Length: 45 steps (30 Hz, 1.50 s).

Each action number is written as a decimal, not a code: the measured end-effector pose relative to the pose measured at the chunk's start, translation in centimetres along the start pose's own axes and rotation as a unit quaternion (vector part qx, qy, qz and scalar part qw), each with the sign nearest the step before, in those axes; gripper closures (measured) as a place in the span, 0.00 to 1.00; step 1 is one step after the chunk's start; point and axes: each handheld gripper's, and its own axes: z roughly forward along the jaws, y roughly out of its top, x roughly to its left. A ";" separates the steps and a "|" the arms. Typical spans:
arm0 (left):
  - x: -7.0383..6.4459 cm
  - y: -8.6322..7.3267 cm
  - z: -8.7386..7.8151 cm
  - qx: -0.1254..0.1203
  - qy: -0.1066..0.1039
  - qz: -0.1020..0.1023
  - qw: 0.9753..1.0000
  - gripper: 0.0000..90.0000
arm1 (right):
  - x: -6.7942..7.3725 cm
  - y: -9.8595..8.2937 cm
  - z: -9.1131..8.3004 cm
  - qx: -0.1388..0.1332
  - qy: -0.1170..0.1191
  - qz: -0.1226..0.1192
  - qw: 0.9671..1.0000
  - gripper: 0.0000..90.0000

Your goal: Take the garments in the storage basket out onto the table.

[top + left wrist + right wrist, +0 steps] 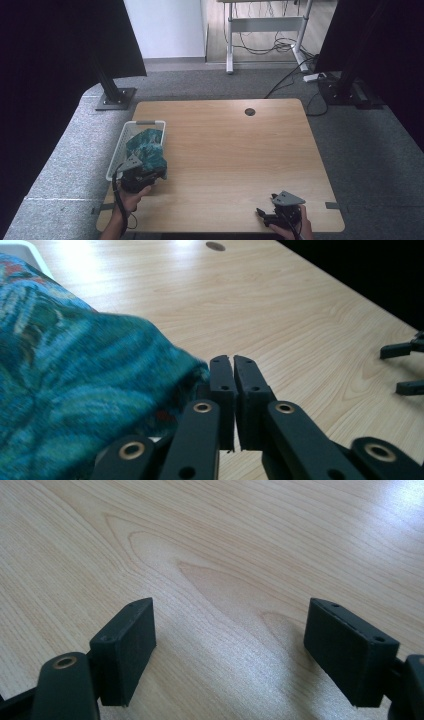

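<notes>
A teal patterned cloth point(146, 146) lies bunched in a white basket point(121, 145) at the table's left edge and spills over its near end onto the wood. My left gripper point(156, 176) sits at that near end, jaws shut, with the cloth point(75, 390) pressed against the outer side of the left jaw and nothing showing between the pads. In the left gripper view my left gripper point(232, 361) points across the table. My right gripper point(265, 205) rests near the front right edge, open over bare wood point(230, 625).
The wooden table point(230, 150) has a round cable hole point(250, 111) at its far middle. A corner of the basket point(22, 251) shows at the upper left. The other gripper's jaws point(405, 367) appear at the right edge. Grey carpet and black stands surround the table.
</notes>
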 end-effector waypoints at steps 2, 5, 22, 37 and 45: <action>0.0 -0.1 0.0 0.002 0.004 0.003 1.000 0.93 | 0.0 0.0 0.0 0.000 0.000 0.000 1.000 0.23; 0.1 -0.2 0.0 -0.001 0.010 0.003 1.000 0.91 | 0.0 0.0 0.0 0.000 0.000 0.000 1.000 0.23; -0.6 -1.0 1.9 0.023 0.111 0.030 0.993 0.54 | 0.0 0.0 0.0 0.000 -0.001 0.001 1.000 0.23; 0.8 -1.3 0.9 0.012 0.041 -0.018 0.999 0.95 | 0.0 0.0 0.0 0.000 0.000 0.000 1.000 0.23; -0.8 -0.1 0.9 -0.012 -0.002 -0.019 1.000 0.95 | 0.0 0.0 0.0 0.000 0.000 0.001 1.000 0.23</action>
